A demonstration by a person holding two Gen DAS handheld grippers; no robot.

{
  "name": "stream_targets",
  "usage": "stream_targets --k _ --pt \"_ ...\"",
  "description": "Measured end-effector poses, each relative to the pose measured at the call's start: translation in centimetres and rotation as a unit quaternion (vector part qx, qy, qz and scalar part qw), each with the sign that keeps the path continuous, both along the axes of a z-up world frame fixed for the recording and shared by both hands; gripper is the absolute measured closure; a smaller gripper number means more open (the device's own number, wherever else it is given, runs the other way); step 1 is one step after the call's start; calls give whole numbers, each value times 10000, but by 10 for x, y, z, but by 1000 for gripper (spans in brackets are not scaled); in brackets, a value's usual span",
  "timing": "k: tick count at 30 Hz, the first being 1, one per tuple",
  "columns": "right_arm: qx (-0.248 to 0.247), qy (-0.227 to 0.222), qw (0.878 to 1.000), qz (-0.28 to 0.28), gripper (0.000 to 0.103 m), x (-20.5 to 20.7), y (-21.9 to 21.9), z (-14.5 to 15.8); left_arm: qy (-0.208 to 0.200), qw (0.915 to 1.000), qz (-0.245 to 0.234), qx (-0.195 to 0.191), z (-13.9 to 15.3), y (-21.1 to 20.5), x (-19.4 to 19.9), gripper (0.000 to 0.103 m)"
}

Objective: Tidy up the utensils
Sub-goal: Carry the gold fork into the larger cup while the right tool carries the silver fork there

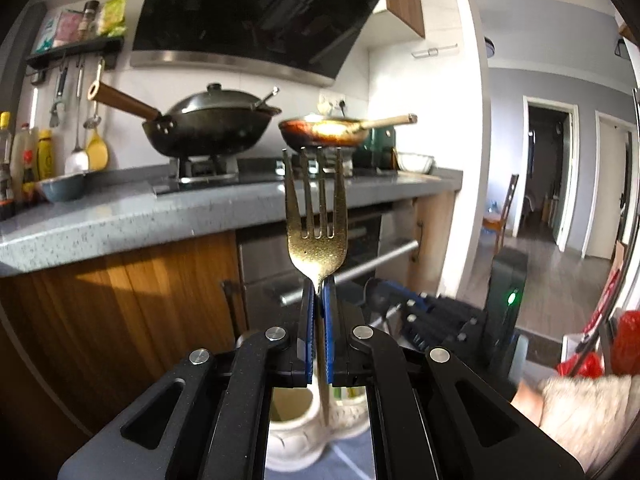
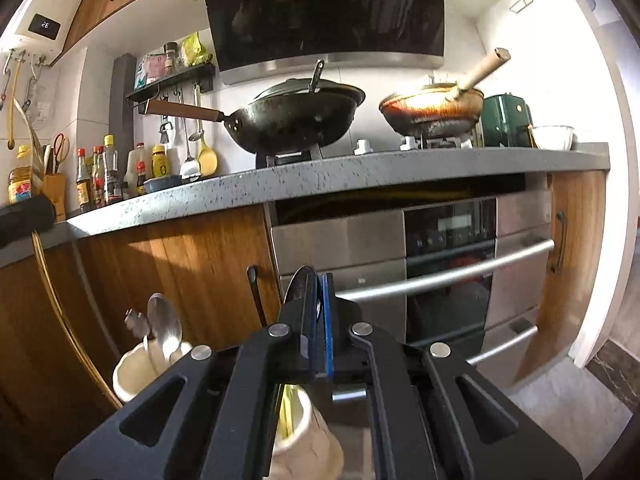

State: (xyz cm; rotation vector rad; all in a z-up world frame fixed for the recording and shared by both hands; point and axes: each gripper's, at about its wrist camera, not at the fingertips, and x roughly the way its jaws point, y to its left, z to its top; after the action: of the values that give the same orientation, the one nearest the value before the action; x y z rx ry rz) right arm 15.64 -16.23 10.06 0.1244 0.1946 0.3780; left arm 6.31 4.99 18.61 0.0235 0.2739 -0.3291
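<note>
Left tongs (image 1: 319,296) and right tongs (image 2: 319,300) clamped, near level.

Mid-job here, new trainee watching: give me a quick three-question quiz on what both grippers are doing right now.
1. True or false: the left gripper holds the fork tines up.
2. What does the right gripper clamp? A) chopsticks B) a dark spoon C) nothing
3. Fill in: the white holder at lower left of the right wrist view contains silver ____.

Key: 1 true; 2 B; 3 spoons.
</note>
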Motion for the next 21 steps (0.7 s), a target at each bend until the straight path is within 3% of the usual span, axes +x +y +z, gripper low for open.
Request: stream_targets --k 8,21 --pt "-97 -148 9997 -189 100 18 19 -7 -81 9984 547 89 -6 12 26 98" --pt "-756 -150 9970 28 101 6 25 -48 542 9970 482 256 -50 19 46 98"
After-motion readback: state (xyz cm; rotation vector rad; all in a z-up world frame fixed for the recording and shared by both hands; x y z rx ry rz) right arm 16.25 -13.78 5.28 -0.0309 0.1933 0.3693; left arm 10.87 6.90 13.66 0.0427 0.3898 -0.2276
